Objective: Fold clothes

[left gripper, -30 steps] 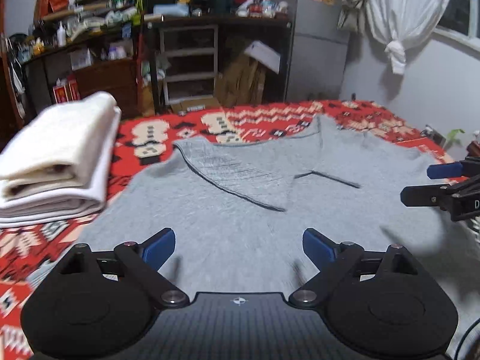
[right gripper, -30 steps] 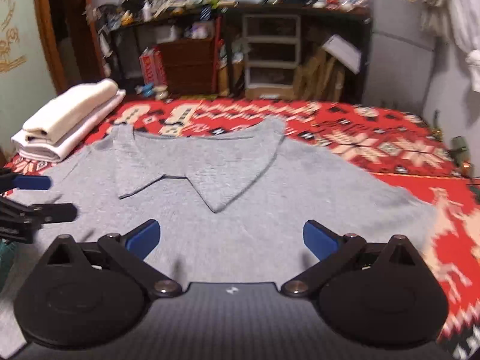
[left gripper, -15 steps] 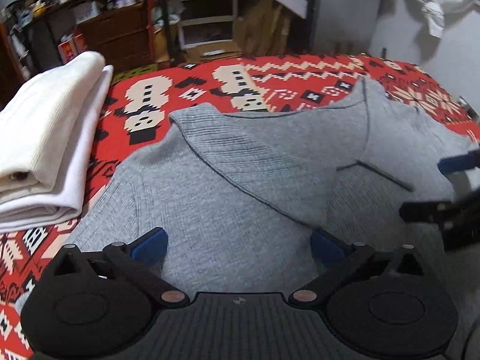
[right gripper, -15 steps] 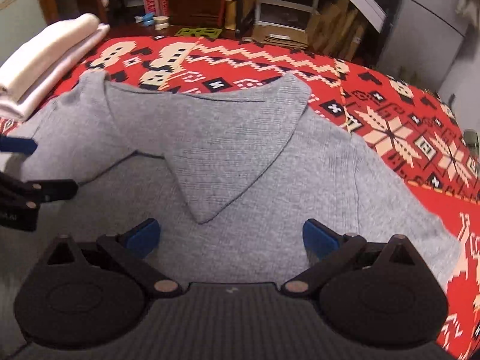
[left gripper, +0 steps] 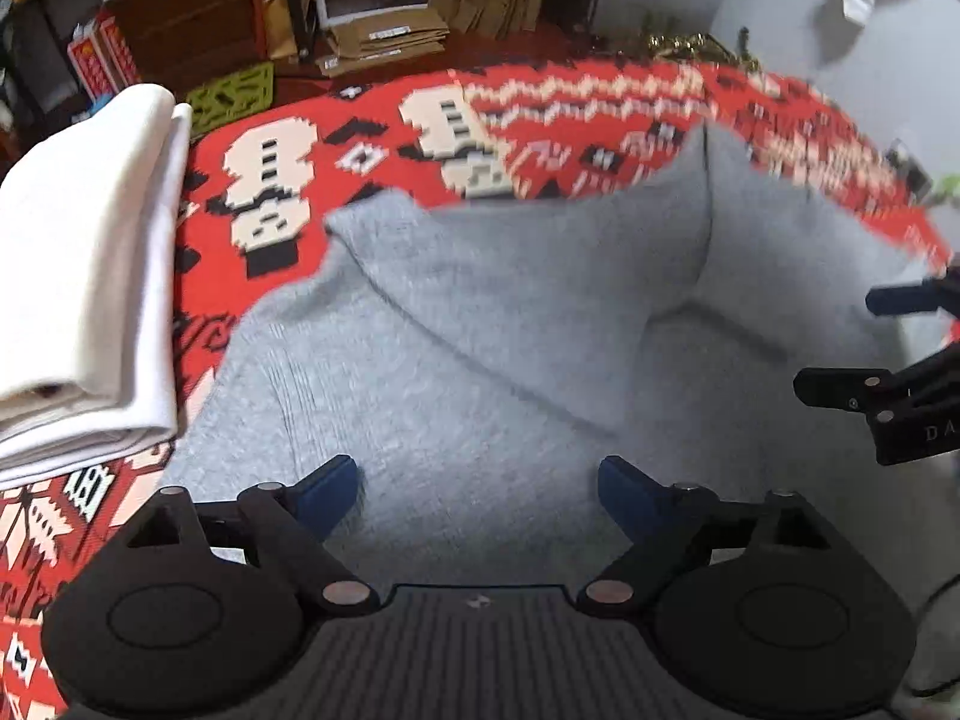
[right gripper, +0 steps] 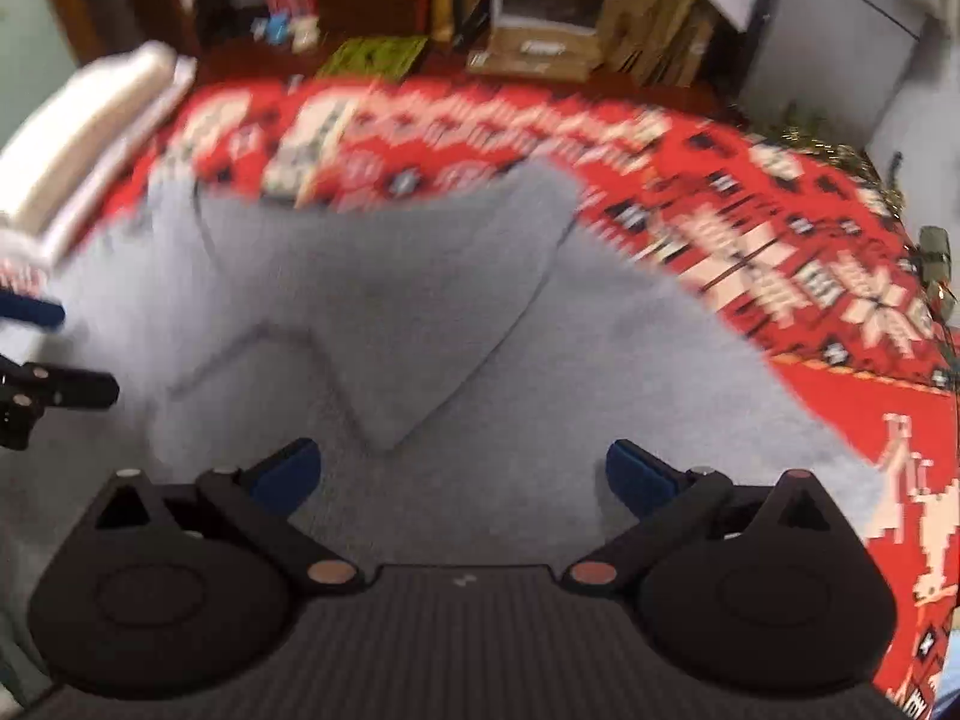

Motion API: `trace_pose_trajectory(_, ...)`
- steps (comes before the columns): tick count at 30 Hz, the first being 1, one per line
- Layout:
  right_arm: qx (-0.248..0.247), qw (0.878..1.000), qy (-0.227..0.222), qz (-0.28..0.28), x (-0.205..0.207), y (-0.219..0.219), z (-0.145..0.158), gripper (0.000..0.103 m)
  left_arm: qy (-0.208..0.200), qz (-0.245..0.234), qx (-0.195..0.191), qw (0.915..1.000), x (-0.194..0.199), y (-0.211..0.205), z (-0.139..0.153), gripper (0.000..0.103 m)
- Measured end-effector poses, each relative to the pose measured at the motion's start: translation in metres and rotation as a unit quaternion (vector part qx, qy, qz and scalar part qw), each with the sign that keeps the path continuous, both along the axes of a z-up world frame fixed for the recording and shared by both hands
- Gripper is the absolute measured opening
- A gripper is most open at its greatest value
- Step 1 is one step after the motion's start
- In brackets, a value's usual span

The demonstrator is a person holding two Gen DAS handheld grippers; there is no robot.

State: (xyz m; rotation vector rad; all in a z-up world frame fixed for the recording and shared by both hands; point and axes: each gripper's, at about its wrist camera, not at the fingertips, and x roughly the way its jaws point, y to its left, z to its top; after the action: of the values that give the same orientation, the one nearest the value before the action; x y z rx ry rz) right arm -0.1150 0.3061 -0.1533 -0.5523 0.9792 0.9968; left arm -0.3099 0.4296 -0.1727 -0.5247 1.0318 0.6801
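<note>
Hovering low in each frame, our left gripper (left gripper: 478, 495) and right gripper (right gripper: 462, 474) were spread wide and held nothing. Beyond them the grey sweater (left gripper: 480, 330) lay across the red patterned blanket (left gripper: 540, 108), filling mid-frame. At upper left sat folded white towels (left gripper: 90, 264).

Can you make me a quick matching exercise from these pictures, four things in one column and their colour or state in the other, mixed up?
Things:
1. sweater
2. folded towels
3. blanket
4. left hand-held gripper

Colour or state:
A. red with a pattern, spread under everything
B. open, over the cloth
C. grey, lying flat with its collar spread
D. white, stacked at the left edge

Pairs: 1-C, 2-D, 3-A, 4-B
</note>
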Motion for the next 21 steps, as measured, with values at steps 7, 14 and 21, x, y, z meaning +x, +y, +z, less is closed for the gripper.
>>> trace_pose_trajectory(7, 0.040, 0.998, -0.015, -0.049, 0.073, -0.013, 0.030, 0.087, -0.065, -0.058, 0.014, 0.9961, 0.075, 0.036, 0.040, 0.084)
trace_pose_trajectory(14, 0.053, 0.998, -0.008, -0.045, 0.137, -0.006, 0.030, 0.040, -0.071, -0.162, -0.007, 0.9843, 0.182, 0.071, 0.016, 0.064)
trace_pose_trajectory(21, 0.028, 0.999, 0.021, -0.016, 0.158, 0.021, 0.000, 0.023, -0.040, -0.220, -0.057, 0.9731, 0.233, 0.079, -0.020, 0.048)
